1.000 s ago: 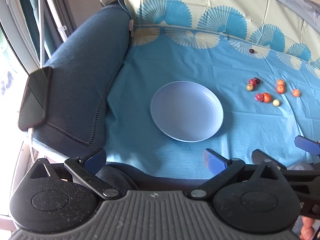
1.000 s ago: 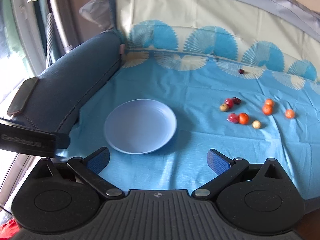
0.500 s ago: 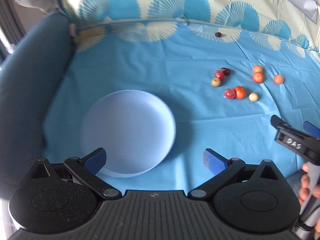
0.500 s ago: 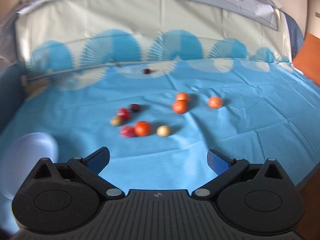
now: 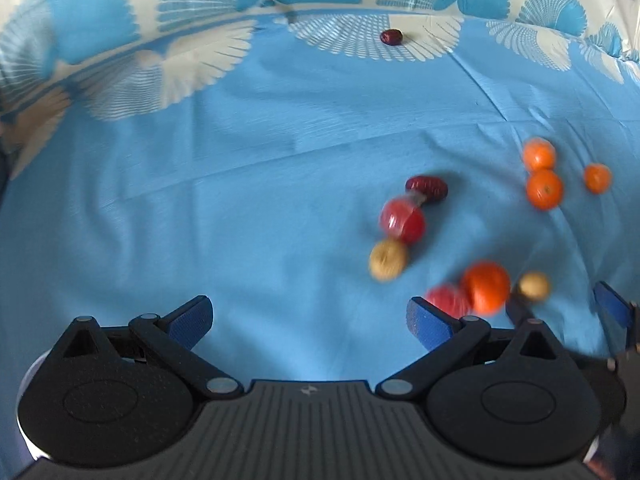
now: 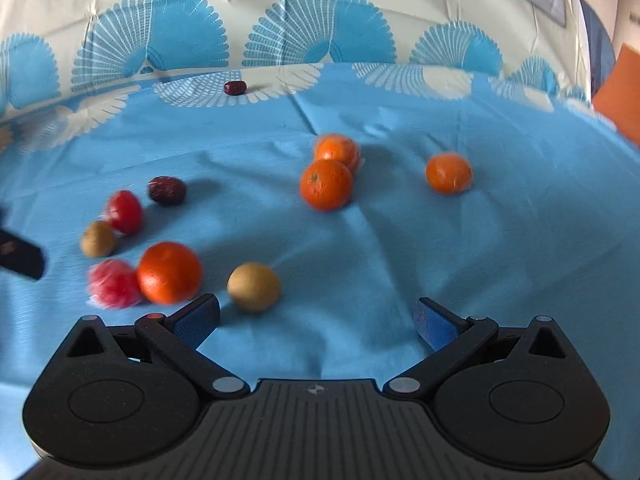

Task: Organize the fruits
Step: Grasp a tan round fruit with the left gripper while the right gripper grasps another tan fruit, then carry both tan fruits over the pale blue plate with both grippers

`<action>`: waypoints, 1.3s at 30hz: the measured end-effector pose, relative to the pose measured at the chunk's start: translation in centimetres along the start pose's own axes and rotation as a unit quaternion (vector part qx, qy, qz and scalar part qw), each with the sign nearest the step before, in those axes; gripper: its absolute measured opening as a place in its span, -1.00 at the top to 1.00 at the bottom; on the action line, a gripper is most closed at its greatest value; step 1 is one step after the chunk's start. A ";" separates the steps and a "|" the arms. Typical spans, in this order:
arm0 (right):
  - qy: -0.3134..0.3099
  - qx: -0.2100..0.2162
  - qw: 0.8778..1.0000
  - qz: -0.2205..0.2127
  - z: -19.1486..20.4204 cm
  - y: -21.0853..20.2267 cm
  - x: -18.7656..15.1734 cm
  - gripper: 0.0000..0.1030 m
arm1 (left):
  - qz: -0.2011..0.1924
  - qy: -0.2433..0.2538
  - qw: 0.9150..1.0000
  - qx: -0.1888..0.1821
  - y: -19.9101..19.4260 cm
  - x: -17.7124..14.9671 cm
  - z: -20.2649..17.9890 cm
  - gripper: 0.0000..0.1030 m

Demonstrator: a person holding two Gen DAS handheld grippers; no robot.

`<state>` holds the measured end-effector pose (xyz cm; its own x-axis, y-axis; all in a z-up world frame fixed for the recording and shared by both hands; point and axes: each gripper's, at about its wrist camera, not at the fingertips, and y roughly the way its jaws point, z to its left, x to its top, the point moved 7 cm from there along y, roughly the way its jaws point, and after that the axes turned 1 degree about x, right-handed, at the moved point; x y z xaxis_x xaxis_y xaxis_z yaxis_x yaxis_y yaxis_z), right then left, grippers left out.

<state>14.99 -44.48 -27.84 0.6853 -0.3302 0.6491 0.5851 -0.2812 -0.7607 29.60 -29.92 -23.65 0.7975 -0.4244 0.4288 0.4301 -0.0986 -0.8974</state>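
Small fruits lie scattered on the blue cloth (image 6: 360,248). In the right wrist view a tan fruit (image 6: 253,286) lies just ahead of my open, empty right gripper (image 6: 316,318), with an orange (image 6: 169,272) and a red fruit (image 6: 114,283) to its left. Three more oranges (image 6: 326,184) lie farther out. A dark date (image 6: 167,189) lies at the left, another (image 6: 235,87) far back. My left gripper (image 5: 308,318) is open and empty; the red fruit (image 5: 447,298), orange (image 5: 486,288) and tan fruit (image 5: 384,259) lie ahead to its right.
The cloth rises into a fan-patterned back wall (image 6: 304,20). An orange cushion (image 6: 620,92) shows at the far right. The right gripper's fingers (image 5: 612,312) show at the right edge of the left wrist view, the left gripper's tip (image 6: 20,258) at the left edge of the right wrist view.
Both grippers have swung right and moved closer to the fruits. The pale blue plate has dropped out of both views. Both stay open.
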 end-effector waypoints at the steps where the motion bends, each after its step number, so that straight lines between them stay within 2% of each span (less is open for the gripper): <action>1: -0.005 0.000 1.000 -0.003 0.1 0.3 0.2 -0.99 | -0.001 0.001 1.000 -0.003 0.6 0.4 -0.2 -0.99; 4: -0.011 0.007 1.000 -0.011 0.2 0.5 0.4 -0.95 | 0.005 0.004 1.000 -0.015 2.1 1.6 -1.0 -0.99; 5: -0.014 0.013 1.000 -0.015 0.3 0.4 0.5 -0.77 | 0.005 0.002 1.000 -0.020 2.5 1.8 -1.2 -0.99; 6: -0.015 0.018 1.000 -0.020 0.4 0.2 0.6 -0.63 | 0.002 -0.002 1.000 -0.026 2.6 2.0 -1.3 -0.88; 8: -0.036 0.024 0.998 -0.034 0.8 -0.3 0.7 0.11 | 0.009 -0.013 0.999 -0.042 3.0 2.0 -1.5 0.00; 9: -0.050 0.021 0.998 -0.038 1.0 -0.5 0.7 0.15 | 0.025 -0.015 0.998 -0.050 3.0 1.7 -1.8 0.47; 11: -0.058 0.026 0.997 -0.041 1.1 -0.6 0.6 0.44 | 0.016 -0.015 0.999 -0.038 2.5 1.6 -1.8 0.48; 14: -0.048 0.020 0.998 -0.043 0.6 -0.7 1.0 0.44 | 0.002 -0.006 0.999 -0.035 1.2 1.3 -1.6 0.48; 20: 0.020 -0.045 0.996 -0.078 -3.0 -1.9 2.3 0.44 | -0.010 -0.016 0.999 -0.026 -5.3 -0.2 0.7 0.48; 24: 0.058 -0.033 0.994 -0.082 -4.3 -4.4 2.7 0.44 | -0.006 -0.036 0.999 -0.016 -11.3 -3.7 3.6 0.48; 28: 0.069 -0.007 0.992 -0.106 -3.9 -10.3 3.2 0.44 | -0.019 -0.053 0.998 -0.003 -17.3 -8.3 6.9 0.48; 31: 0.042 0.024 0.990 -0.131 -2.6 -16.1 3.0 0.44 | -0.024 -0.075 0.997 0.003 -20.8 -12.0 9.4 0.48; 35: -0.009 0.081 0.986 -0.147 0.8 -23.9 1.7 0.44 | -0.039 -0.094 0.995 0.015 -24.7 -16.4 12.0 0.48; 39: -0.032 0.133 0.978 -0.158 4.5 -30.3 -0.3 0.44 | -0.050 -0.109 0.993 0.014 -27.7 -20.0 13.9 0.48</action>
<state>-0.99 -31.78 -4.98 0.4733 -0.2051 0.8567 0.8579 -0.1136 -0.5011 7.64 -6.24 -5.92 0.8213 -0.2088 0.5310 0.5209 -0.1052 -0.8471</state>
